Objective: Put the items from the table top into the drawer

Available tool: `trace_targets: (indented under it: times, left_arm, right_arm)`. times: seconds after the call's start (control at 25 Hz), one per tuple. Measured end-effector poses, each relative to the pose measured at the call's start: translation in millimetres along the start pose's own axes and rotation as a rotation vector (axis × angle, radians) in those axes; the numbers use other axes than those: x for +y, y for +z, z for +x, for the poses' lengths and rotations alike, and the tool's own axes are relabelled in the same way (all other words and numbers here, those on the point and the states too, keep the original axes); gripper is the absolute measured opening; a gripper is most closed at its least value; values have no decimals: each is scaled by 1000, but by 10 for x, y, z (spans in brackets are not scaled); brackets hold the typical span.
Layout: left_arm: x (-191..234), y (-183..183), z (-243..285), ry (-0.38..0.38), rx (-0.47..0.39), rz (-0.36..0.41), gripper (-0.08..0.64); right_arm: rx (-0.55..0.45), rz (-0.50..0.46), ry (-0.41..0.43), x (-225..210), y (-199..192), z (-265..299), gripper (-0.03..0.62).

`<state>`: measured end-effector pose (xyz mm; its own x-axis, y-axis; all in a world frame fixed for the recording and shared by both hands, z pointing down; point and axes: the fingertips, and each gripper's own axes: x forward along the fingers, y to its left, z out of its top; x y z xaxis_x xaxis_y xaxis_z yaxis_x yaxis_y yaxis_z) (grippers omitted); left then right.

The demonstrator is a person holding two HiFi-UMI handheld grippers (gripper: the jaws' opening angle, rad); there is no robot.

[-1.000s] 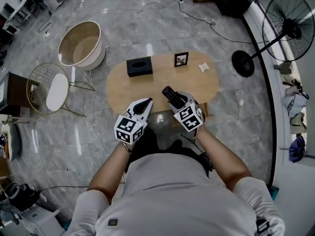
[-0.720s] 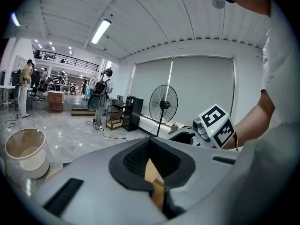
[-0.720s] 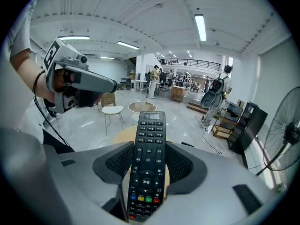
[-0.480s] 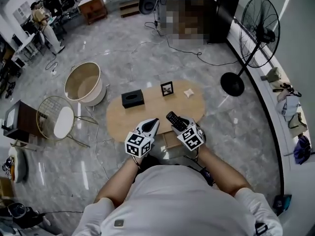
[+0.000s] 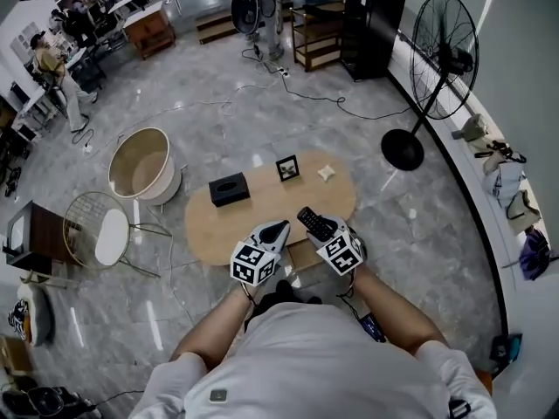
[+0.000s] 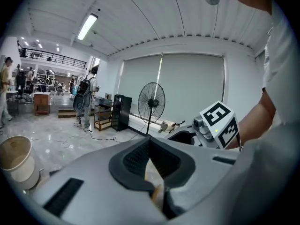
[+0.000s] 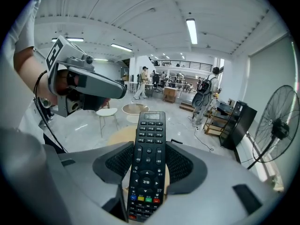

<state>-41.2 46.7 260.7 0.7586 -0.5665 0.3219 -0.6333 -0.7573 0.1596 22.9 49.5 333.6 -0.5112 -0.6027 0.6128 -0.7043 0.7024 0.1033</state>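
Right gripper (image 7: pixel 148 164) clamps the remote (image 7: pixel 150 125) above the table's (image 5: pixel 253 215) near edge; left gripper (image 5: pixel 278 227) closed, empty. Next, likely: lower it into the drawer (image 5: pixel 302 255).

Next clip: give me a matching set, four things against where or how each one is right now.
Things:
1. black remote control
2. black rectangular tissue box
3. small black picture frame
4. left gripper

States:
A. on the oval wooden table, left end in the head view
B. jaws together, nothing held
C. clamped in the right gripper
D. on the table, between the box and a crumpled white paper

Pairs: 1-C, 2-A, 3-D, 4-B
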Motion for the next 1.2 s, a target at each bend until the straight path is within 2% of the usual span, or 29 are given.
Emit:
trace_targets:
  times: [0.28,0.6,0.76,0.92,1.2]
  left_arm:
    - [314,39,159,-45,6,8,9]
    - [670,-105,301,-85,26,0,9]
    - [735,-225,387,-65,44,-28,9]
    - [871,-254,639,-41,47,-30,9]
    - [852,-610,850,52,94,-101,9]
  right_arm:
    - [22,40,-39,-179,68,270,227]
    - [55,61,-59,-276,52,629,227]
    - [86,60,-19,-299,-131,737,227]
    - [103,29,9,-525,-231,925,227]
    - [162,-23,158,-544,-648,1146,227]
